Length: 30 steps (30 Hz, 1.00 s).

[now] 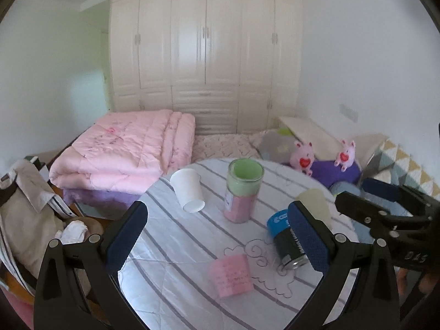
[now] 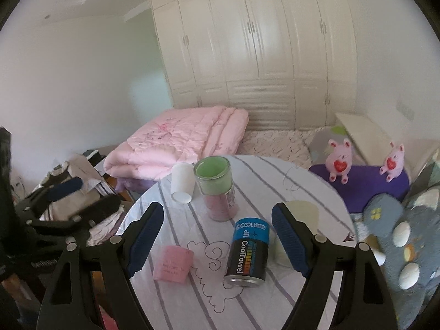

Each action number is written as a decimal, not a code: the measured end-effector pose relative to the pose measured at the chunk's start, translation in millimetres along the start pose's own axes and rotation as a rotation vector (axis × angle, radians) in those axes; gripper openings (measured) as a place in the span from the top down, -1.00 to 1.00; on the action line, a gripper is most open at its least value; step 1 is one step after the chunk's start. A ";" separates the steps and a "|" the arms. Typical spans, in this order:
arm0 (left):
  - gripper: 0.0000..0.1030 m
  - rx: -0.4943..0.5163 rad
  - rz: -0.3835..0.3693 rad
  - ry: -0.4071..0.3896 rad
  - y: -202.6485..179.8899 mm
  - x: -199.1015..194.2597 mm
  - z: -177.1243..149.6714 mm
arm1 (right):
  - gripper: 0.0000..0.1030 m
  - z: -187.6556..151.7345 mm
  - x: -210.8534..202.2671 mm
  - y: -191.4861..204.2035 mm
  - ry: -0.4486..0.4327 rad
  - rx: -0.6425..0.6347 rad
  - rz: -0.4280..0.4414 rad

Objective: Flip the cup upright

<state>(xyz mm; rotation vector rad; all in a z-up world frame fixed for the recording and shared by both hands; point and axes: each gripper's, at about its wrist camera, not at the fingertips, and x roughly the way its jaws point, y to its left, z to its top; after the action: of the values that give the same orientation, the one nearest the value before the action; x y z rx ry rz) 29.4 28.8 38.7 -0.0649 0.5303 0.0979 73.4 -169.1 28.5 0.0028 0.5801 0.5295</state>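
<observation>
A white paper cup stands upside down, narrow base up, at the far left of the round striped table. It also shows in the right wrist view, partly behind a glass jar. My left gripper is open and empty, held above the table's near side, well short of the cup. My right gripper is open and empty over the table's middle; it shows at the right edge of the left wrist view.
A glass jar with green and pink filling stands right of the cup. A blue-black CoolTowel can, a pink note pad and a pale green cup stand nearer. A bed with a pink quilt lies behind.
</observation>
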 end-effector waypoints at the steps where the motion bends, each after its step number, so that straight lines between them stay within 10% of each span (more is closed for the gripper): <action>1: -0.99 -0.004 -0.013 0.001 -0.6 -4.9 -1.8 | -0.60 -1.5 -5.7 3.1 -0.017 -0.007 -0.019; 13: -0.99 0.035 -0.073 0.053 -26.4 -18.3 -39.9 | -0.61 -41.7 -46.4 17.1 -0.201 -0.039 -0.293; 30: -0.99 0.069 -0.034 0.083 -40.6 -16.4 -40.4 | -0.61 -50.3 -49.8 0.4 -0.141 0.018 -0.251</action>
<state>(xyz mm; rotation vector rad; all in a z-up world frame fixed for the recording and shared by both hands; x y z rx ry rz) -0.5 -16.3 13.7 -0.0109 0.6150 0.0437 11.7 -199.7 12.3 -0.0151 0.4398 0.2774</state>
